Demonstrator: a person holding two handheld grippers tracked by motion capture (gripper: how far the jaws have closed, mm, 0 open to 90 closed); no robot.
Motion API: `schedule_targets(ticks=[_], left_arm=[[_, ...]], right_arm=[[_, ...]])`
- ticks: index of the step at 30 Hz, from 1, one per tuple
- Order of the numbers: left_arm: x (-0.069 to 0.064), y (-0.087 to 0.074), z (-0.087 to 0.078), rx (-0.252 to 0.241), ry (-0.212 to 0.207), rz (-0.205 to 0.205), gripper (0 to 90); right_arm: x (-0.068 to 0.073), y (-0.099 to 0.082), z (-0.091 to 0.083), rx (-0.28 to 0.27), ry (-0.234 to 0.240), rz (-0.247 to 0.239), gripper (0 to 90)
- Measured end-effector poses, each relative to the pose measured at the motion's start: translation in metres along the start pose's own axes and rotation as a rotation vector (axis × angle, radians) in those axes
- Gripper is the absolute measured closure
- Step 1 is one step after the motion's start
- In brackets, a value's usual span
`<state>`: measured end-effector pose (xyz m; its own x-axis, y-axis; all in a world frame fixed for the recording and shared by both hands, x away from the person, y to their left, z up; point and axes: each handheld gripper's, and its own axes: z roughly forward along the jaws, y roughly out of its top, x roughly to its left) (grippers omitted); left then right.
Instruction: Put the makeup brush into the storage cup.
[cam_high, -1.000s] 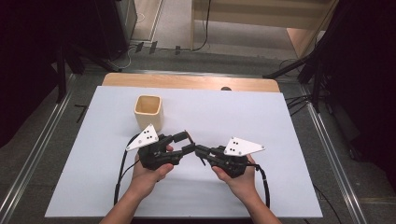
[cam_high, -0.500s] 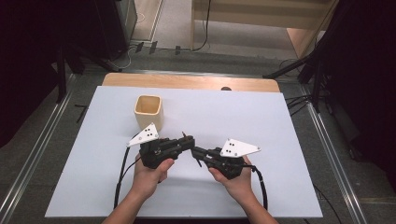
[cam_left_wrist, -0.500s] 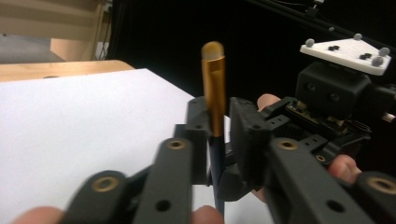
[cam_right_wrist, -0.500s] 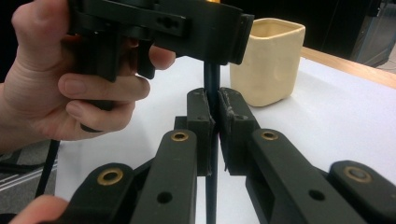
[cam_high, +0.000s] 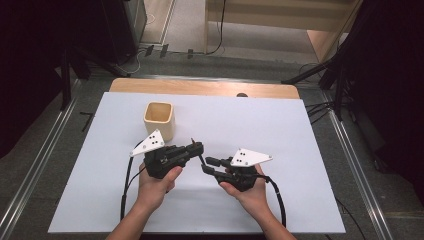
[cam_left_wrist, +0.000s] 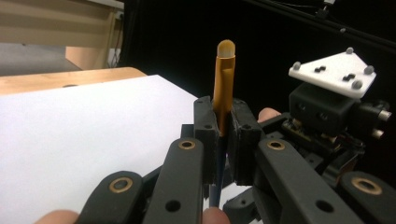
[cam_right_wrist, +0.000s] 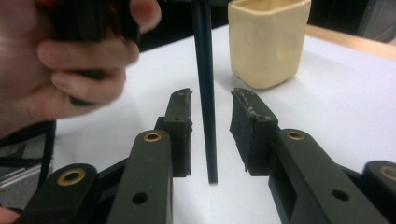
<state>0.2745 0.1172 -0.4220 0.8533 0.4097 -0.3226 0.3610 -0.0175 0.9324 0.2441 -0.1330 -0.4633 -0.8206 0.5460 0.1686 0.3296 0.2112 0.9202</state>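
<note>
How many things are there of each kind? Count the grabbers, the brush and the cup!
Grippers: 2, the left gripper and the right gripper
Brush: 1
Cream cup: 1
Total: 4

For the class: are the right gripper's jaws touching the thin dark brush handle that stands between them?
Apart. The right gripper view shows the right gripper with its jaws just opening, white table visible either side of the brush handle.

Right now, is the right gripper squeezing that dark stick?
No: in the right gripper view the stick stands free between the right gripper's parted jaws, touching neither pad.
</note>
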Motion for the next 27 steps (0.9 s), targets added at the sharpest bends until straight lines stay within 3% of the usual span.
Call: schedule_targets(ticks=[5, 8, 11, 14, 22, 27], left_arm=[[-0.001, 0.0, 0.001, 0.004, 0.006, -0.001, 85.3], [-0.001, -0.001, 0.001, 0.002, 0.008, -0.008, 84.5], [0.0, -0.004, 0.003, -0.003, -0.01, -0.042, 65.6], [-0.004, -0.007, 0.008, 0.018, -0.011, -0.035, 61.7], [-0.006, -0.012, 0.015, 0.05, -0.013, -0.047, 73.3], [-0.006, -0.011, 0.014, 0.054, 0.027, -0.033, 84.1]], right_arm=[[0.001, -0.002, 0.006, 0.04, 0.004, -0.015, 84.6], [0.004, -0.002, 0.007, 0.053, -0.011, -0.048, 86.0], [0.004, -0.002, 0.005, 0.032, -0.033, -0.028, 86.0], [0.004, -0.002, 0.004, 0.004, -0.043, -0.011, 86.1], [0.008, -0.006, 0.003, -0.045, -0.05, -0.003, 86.1], [0.009, -0.006, 0.005, -0.049, -0.037, -0.004, 85.7]])
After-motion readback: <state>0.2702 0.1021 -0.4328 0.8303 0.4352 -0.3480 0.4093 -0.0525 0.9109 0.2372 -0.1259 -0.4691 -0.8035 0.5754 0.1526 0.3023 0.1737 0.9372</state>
